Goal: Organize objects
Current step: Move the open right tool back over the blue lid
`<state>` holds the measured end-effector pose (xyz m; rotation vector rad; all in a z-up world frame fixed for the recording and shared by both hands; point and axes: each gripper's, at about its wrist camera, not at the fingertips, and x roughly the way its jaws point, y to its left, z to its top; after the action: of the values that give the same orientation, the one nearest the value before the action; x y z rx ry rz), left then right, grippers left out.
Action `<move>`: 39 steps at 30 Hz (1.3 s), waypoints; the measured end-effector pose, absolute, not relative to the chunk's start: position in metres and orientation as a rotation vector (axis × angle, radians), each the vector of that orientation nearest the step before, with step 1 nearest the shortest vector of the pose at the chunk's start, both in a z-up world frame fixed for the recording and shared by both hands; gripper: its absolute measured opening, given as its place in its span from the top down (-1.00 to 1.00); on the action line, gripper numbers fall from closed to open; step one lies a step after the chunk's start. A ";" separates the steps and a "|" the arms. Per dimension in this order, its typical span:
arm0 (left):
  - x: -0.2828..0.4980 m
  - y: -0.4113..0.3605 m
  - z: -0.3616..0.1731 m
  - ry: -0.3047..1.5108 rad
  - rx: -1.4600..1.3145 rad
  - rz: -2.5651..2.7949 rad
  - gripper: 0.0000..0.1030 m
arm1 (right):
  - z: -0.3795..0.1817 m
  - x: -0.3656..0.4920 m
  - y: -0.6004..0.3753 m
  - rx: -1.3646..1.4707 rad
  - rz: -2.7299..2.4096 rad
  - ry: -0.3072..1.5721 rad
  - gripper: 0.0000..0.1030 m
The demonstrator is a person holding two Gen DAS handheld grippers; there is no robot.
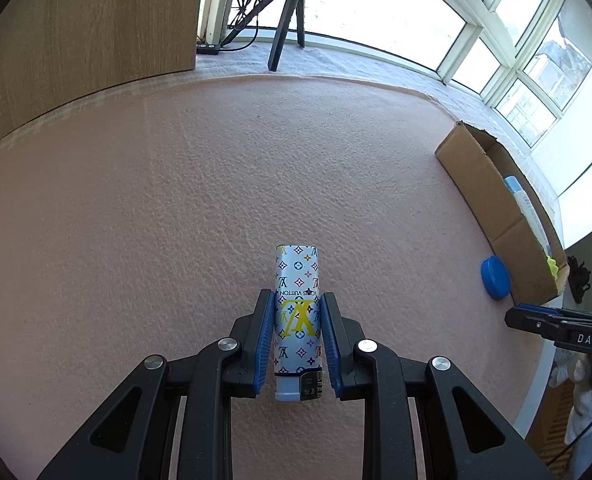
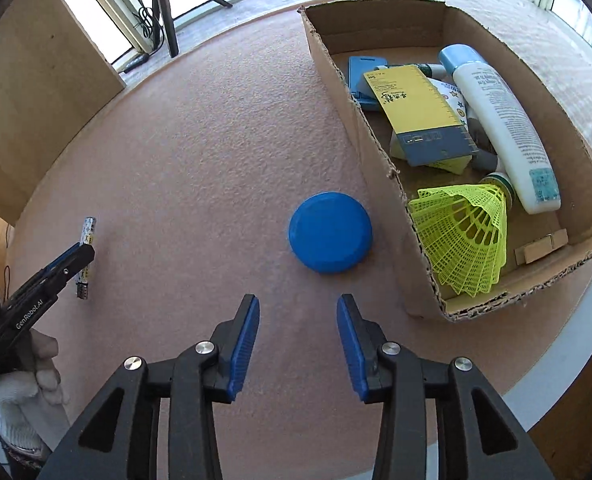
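Note:
A white lighter (image 1: 298,268) with a coloured monogram print lies lengthwise between the blue pads of my left gripper (image 1: 296,294), which is shut on it just above the pink mat (image 1: 175,220). The right wrist view shows that lighter (image 2: 89,228) and the left gripper (image 2: 77,254) at far left. My right gripper (image 2: 299,300) stands open with nothing between its fingers. A blue round lid (image 2: 330,232) lies flat on the mat just ahead of it, beside the cardboard box (image 2: 380,160).
The box holds a yellow shuttlecock (image 2: 464,236), a white bottle (image 2: 500,124), a yellow and blue packet (image 2: 424,112) and a small wooden block (image 2: 540,248). A tripod (image 1: 287,20) stands by the window, a wooden board (image 1: 75,40) at far left. A gloved hand (image 2: 27,380) holds the left gripper.

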<state>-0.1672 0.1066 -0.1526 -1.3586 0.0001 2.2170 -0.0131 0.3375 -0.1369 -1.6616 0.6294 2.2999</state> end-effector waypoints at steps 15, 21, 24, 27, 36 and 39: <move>-0.155 0.106 -0.158 0.056 -1.397 2.243 0.52 | -0.159 -0.035 0.342 -1.439 2.374 0.616 -0.04; -0.153 0.105 -0.160 0.054 -1.407 2.260 0.52 | -0.158 -0.055 0.331 -1.433 2.427 0.626 -0.02; -0.155 0.103 -0.159 0.046 -1.410 2.268 0.52 | -0.156 -0.056 0.317 -1.469 2.489 0.579 0.02; -0.158 0.101 -0.159 0.047 -1.415 2.270 0.52 | -0.158 -0.050 0.322 -1.445 2.435 0.581 0.02; -0.164 0.102 -0.160 0.032 -1.424 2.262 0.52 | -0.162 -0.079 0.322 -1.333 2.401 0.623 -0.03; -0.165 0.099 -0.159 0.028 -1.420 2.263 0.52 | -0.161 -0.090 0.313 -1.356 2.483 0.665 -0.02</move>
<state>-0.1653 0.0993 -0.1594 -1.4196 0.0280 2.2634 -0.0899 0.3134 -0.1614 -1.3564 0.6650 2.4832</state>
